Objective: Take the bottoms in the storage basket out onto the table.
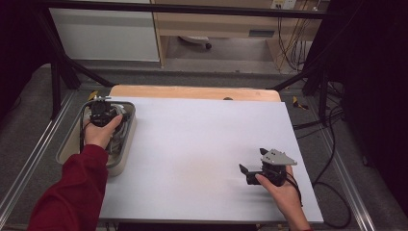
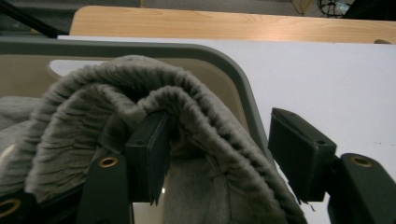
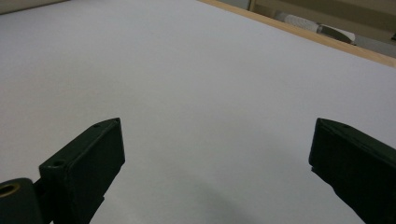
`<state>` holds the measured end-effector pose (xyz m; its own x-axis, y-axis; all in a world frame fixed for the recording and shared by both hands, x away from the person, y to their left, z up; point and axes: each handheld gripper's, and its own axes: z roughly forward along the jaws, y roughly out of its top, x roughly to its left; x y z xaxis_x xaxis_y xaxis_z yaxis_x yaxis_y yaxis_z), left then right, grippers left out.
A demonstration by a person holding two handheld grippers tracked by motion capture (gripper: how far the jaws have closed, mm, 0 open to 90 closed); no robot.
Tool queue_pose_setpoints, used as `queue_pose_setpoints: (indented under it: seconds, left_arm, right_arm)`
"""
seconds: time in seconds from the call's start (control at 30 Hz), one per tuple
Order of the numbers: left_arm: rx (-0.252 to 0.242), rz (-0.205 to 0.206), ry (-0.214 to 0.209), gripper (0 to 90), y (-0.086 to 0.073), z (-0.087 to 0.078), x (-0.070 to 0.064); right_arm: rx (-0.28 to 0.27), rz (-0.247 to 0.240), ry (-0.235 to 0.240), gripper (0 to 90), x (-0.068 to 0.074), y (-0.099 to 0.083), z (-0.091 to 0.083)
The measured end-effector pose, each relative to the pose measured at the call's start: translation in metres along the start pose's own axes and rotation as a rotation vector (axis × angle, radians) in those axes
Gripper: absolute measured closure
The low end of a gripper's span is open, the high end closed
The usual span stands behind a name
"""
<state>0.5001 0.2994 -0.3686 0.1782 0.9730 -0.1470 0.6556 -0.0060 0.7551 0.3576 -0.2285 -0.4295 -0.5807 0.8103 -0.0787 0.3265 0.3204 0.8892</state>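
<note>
I read the table surface (image 1: 202,144) as plain white, with a pale wood edge strip (image 1: 192,92) at the far side. The tray (image 2: 140,49) has a grey rim and beige inner wall. The cloth (image 2: 74,112) is grey with a ribbed knit pattern. Both grippers (left gripper (image 2: 224,154), right gripper (image 3: 217,168)) are black. The sleeve (image 1: 72,192) is dark red.
</note>
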Motion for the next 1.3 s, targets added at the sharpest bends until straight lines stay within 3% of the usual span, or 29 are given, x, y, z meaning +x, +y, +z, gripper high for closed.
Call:
queue_pose_setpoints:
  seconds: [0.13,0.2,0.33,0.37,0.47,0.5,0.53,0.6,0.67,0.7,0.73,0.8,0.83,1.0,1.07,1.27,1.3]
  left_arm:
    - [0.0,0.016,0.018,42.9,0.0,0.004,0.002]
    - [0.002,0.046,0.044,43.2,0.001,0.006,0.004]
    - [0.033,0.023,0.055,42.0,-0.002,0.013,0.011]
    - [0.042,-0.011,0.03,42.1,-0.003,0.017,0.015]
    - [0.045,-0.017,0.002,51.9,-0.004,0.021,0.018]
    - [0.042,-0.042,-0.055,59.3,-0.005,0.024,0.02]
    - [0.045,-0.049,-0.073,63.8,-0.005,0.027,0.021]
    - [0.036,-0.044,-0.101,73.6,-0.005,0.027,0.022]
    - [0.025,-0.039,-0.113,75.8,-0.006,0.026,0.022]
    - [-0.016,-0.012,-0.112,76.6,-0.005,0.018,0.022]
    - [-0.016,-0.012,-0.112,77.0,-0.005,0.018,0.022]
    - [-0.057,0.037,-0.113,77.4,-0.003,0.009,0.022]
    - [-0.105,0.061,-0.119,77.6,-0.002,-0.002,0.024]
    - [-0.204,0.059,-0.137,78.2,-0.004,-0.025,0.025]
    - [-0.22,0.062,-0.137,78.3,-0.004,-0.028,0.025]
    - [-0.363,0.056,-0.11,78.5,0.0,-0.054,0.019]
    - [-0.363,0.056,-0.11,78.6,0.0,-0.054,0.019]
  right_arm:
    - [0.008,-0.013,0.006,3.8,0.001,-0.002,-0.001]
    - [0.008,-0.008,0.004,3.8,0.001,-0.002,-0.002]
    - [0.006,-0.004,0.005,3.8,0.001,-0.002,-0.002]
    - [0.006,-0.005,0.006,3.8,0.001,-0.002,-0.002]
    - [0.004,-0.002,0.009,3.8,0.001,-0.002,-0.002]
    - [0.004,-0.002,0.009,3.8,0.001,-0.002,-0.002]
    - [0.006,-0.001,0.009,3.8,0.001,-0.002,-0.002]
    - [0.007,-0.003,0.011,3.8,0.001,-0.002,-0.001]
    - [0.006,-0.003,0.013,3.8,0.001,-0.002,-0.001]
    - [0.006,-0.002,0.015,3.8,0.002,-0.001,0.0]
    - [0.005,-0.005,0.017,3.8,0.002,-0.001,0.0]
    - [0.007,-0.01,0.018,3.8,0.003,-0.001,0.001]
    - [0.009,-0.016,0.018,3.8,0.004,0.0,0.001]
    - [-0.003,-0.013,0.011,3.9,0.004,0.001,0.0]
    - [-0.002,-0.013,0.007,3.9,0.004,0.001,0.001]
    - [0.004,-0.007,-0.005,4.1,0.002,-0.003,-0.001]
    - [0.005,-0.001,-0.01,4.1,0.001,-0.004,-0.001]
